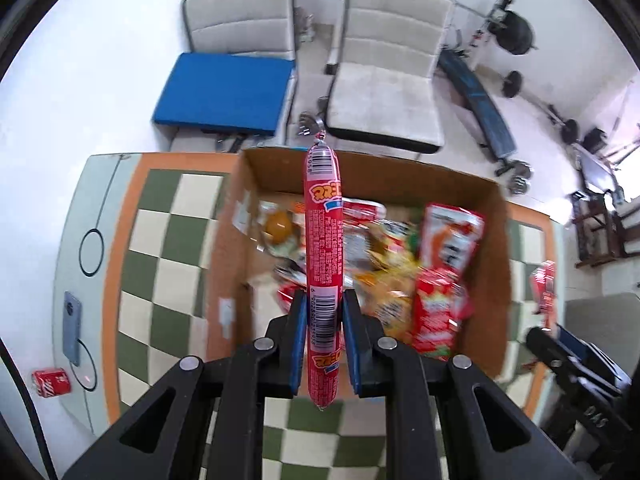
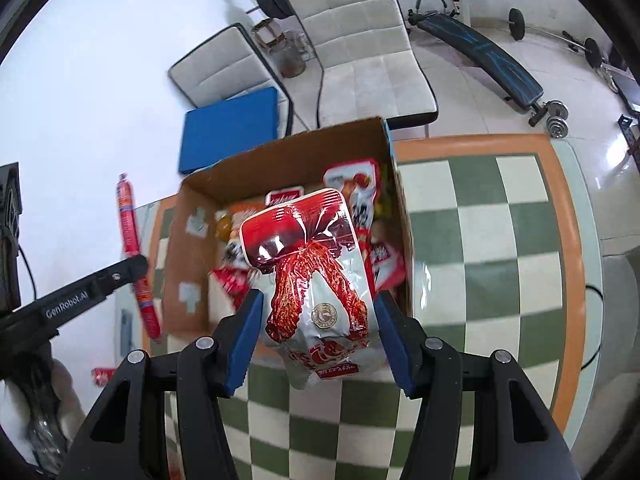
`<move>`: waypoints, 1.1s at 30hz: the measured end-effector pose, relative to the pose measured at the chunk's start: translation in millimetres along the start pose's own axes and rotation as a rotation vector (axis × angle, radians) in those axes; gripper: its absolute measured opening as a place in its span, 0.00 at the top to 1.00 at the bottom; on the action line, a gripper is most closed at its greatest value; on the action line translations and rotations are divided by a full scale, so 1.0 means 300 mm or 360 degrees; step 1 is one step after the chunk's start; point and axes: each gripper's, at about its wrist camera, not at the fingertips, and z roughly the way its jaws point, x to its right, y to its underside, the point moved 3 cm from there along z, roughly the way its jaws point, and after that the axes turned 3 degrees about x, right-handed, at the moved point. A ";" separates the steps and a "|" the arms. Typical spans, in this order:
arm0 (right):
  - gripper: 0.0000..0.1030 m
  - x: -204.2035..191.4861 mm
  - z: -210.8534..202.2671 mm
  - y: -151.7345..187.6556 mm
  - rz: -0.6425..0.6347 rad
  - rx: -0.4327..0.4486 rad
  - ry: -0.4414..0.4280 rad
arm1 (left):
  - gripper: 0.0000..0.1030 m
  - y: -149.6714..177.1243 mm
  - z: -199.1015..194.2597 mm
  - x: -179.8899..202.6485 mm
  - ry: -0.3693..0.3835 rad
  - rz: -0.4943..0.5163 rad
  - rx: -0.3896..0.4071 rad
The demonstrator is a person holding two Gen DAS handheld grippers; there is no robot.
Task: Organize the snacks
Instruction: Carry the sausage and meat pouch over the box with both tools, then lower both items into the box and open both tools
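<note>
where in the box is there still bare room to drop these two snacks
The cardboard box has bare floor along its left wall, beside the taped patches, and a strip under the far wall. Its right half is crowded with red and yellow packets. The left claw holds the sausage stick; the right claw holds the white-and-red pouch.

Your two wrist views: each looks steeply down from close above; both share the cardboard box (image 1: pixel 486 200) (image 2: pixel 188 216) and checkered worktop (image 1: pixel 168 248) (image 2: pixel 500 240).

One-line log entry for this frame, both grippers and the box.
left gripper: shut on red sausage stick | right gripper: shut on white-red snack bag | cardboard box: open, snacks inside | phase: both items carried above box
</note>
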 end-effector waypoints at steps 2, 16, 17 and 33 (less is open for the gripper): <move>0.42 0.010 0.048 -0.035 0.0033 -0.0017 0.0028 | 0.86 -0.026 0.050 -0.031 -0.0027 -0.0004 -0.0046; 0.42 -0.002 0.293 -0.180 0.0078 -0.0109 0.0098 | 0.85 -0.083 0.368 -0.162 -0.0147 -0.0014 -0.0316; 0.42 -0.016 0.301 -0.187 0.0069 -0.0115 0.0096 | 0.85 -0.085 0.381 -0.165 -0.0149 -0.0014 -0.0331; 0.38 -0.229 0.613 -0.313 -0.0260 -0.0442 0.0238 | 0.77 -0.162 0.457 -0.167 -0.0087 -0.0009 -0.0451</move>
